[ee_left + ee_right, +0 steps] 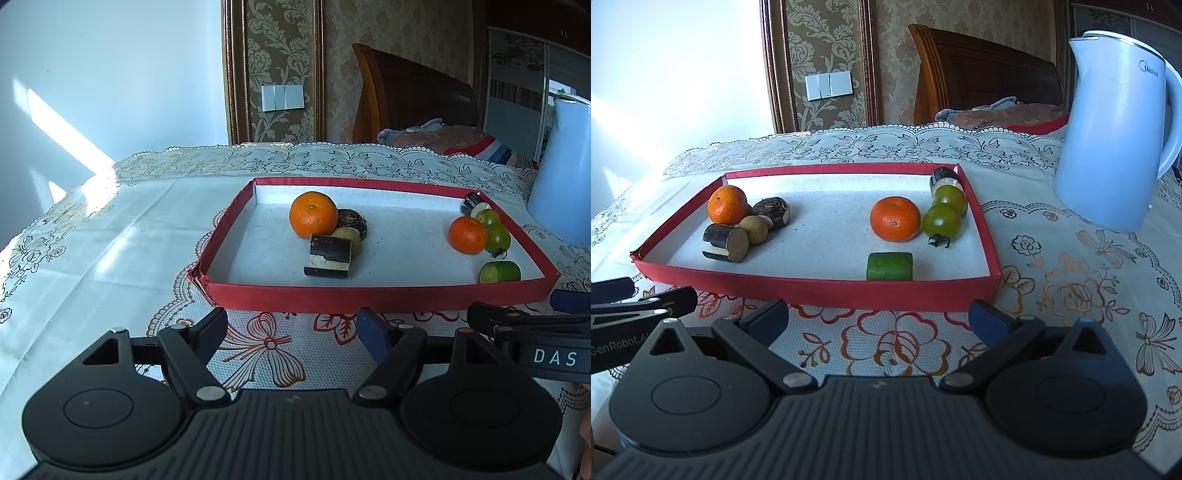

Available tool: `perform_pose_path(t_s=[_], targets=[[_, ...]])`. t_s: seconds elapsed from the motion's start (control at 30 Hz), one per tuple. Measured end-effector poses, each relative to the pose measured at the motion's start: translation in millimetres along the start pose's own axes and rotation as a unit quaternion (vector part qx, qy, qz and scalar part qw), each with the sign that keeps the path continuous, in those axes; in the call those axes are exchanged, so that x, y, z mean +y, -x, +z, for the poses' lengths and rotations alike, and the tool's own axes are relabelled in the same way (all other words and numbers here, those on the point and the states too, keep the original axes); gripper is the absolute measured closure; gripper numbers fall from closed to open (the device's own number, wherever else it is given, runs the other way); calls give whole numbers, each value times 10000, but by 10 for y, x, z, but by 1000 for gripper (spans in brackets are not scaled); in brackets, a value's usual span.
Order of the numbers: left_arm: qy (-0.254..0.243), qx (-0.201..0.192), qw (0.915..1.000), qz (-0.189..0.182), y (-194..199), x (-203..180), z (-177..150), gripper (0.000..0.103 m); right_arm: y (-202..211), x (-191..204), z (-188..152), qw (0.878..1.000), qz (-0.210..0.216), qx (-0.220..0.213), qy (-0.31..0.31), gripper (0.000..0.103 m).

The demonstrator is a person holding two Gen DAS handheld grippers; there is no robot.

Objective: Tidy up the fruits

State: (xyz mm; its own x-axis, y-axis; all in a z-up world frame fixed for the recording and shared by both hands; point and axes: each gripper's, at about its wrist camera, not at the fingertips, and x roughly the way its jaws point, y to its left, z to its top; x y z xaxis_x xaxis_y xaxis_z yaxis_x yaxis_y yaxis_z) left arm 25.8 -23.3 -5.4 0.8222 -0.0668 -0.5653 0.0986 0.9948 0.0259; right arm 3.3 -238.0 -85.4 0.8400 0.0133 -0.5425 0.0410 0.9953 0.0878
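Observation:
A shallow red tray (369,295) (820,293) lies on the tablecloth and holds the fruit. At its left sit an orange (313,214) (727,205), a tan round fruit (755,229), and two dark cane pieces (330,256) (726,243). At its right sit a second orange (467,234) (895,218), two green tomatoes (942,221), a green chunk (499,272) (889,266) and another dark piece (945,177). My left gripper (295,328) and right gripper (879,317) both hover open just before the tray's near rim, holding nothing.
A pale blue kettle (1115,129) (561,173) stands to the right of the tray. The table carries a white lace cloth with a floral mat (897,343). A wooden headboard and bedding lie behind. Each gripper's side shows at the edge of the other's view.

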Motion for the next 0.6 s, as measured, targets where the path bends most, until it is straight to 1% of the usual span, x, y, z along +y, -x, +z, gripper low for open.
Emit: perform_pose_path(t_s=[0.27,0.6], targets=[[19,33,10000,-42,0,12,6,26,-5,2,0,10000,-7,13,20,0],[42,-75,9998,-179,17,30,14,26,-4,11,-4,10000,-23,-1,49,0]])
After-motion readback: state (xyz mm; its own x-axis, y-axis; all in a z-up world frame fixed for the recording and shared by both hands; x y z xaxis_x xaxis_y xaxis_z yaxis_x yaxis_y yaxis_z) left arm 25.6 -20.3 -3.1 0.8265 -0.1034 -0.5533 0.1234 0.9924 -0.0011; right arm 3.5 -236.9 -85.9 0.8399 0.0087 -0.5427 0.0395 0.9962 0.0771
